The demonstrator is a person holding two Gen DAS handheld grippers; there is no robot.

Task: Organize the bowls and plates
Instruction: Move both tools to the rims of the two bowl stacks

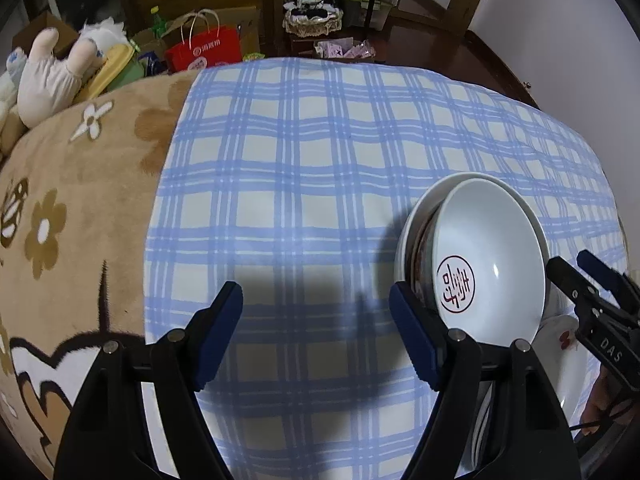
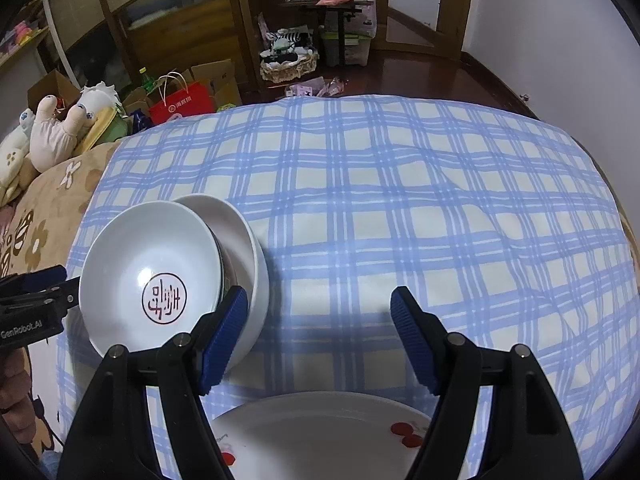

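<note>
A stack of nested bowls tilts on the blue plaid cloth (image 1: 300, 152). The top one is a white bowl with a red seal (image 1: 492, 240) (image 2: 152, 256). It rests in a patterned bowl (image 1: 421, 256), which sits in a larger white bowl (image 2: 240, 232). A white plate with red cherries (image 2: 320, 436) (image 1: 562, 364) lies nearer me. My left gripper (image 1: 316, 296) hangs open over bare cloth, just left of the stack, with nothing between its fingers. My right gripper (image 2: 320, 300) is open above the plate's far edge, just right of the stack, and holds nothing.
A brown flowered blanket (image 1: 80, 200) covers the bed on the left, with plush toys (image 1: 48, 76) at its far corner. Beyond the bed's far edge stand a red paper bag (image 1: 204, 50), boxes and a basket (image 2: 286, 66) on a dark wooden floor.
</note>
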